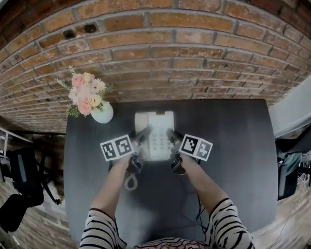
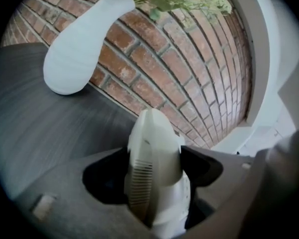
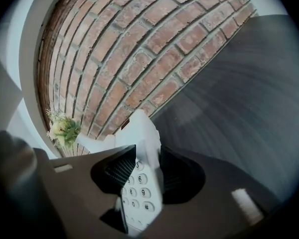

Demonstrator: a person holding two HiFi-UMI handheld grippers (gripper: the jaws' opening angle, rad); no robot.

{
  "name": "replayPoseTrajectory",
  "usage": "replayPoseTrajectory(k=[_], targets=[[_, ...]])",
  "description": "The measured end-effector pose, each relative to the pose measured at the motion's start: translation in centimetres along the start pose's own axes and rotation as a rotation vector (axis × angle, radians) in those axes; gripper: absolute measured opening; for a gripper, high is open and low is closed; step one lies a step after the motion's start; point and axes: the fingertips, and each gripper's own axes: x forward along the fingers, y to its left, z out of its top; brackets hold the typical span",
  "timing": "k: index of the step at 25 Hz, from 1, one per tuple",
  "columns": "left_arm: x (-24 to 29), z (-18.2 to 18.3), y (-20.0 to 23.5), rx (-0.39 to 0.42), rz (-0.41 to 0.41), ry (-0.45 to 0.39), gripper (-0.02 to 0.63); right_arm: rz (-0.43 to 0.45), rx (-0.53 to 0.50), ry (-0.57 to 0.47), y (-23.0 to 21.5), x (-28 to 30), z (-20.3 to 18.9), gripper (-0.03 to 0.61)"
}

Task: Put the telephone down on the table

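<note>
Brick wall (image 1: 160, 35), dark table (image 1: 238, 154), left gripper (image 1: 143, 135) and right gripper (image 1: 172, 136) clamped on telephone (image 1: 154, 123), keys (image 3: 137, 185) 8, 9, 0

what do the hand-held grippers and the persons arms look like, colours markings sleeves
The left hand-held gripper and the right hand-held gripper have dark grey bodies and black jaws. The right gripper view shows ribbed pads. Each carries a white cube with black square markers, left and right. The person wears black-and-white striped sleeves that end near the elbows.
</note>
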Motion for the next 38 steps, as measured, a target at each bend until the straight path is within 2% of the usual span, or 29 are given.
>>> replayPoseTrajectory(k=[7,15,23,33,38], targets=[[0.7,-0.2,0.6,-0.009,0.044,0.034,0.331,-0.035,0.016,0.032,-0.5,0.5,-0.1,0.152],[0.7,-0.1,0.7,-0.006,0.041,0.023,0.336,-0.039,0.01,0.042,-0.6,0.6,-0.1,0.169],[0.6,-0.1,0.5,0.014,0.03,0.002,0.337,-0.036,-0.038,0.046,-0.5,0.8,-0.4,0.183],[0.3,0.2,0.2,0.095,0.025,-0.038,0.337,-0.036,-0.086,0.022,-0.7,0.1,0.1,0.194],[-0.4,0.2,0.0,0.141,0.026,-0.067,0.337,-0.014,-0.131,-0.024,0.2,-0.8,0.8,0.207]])
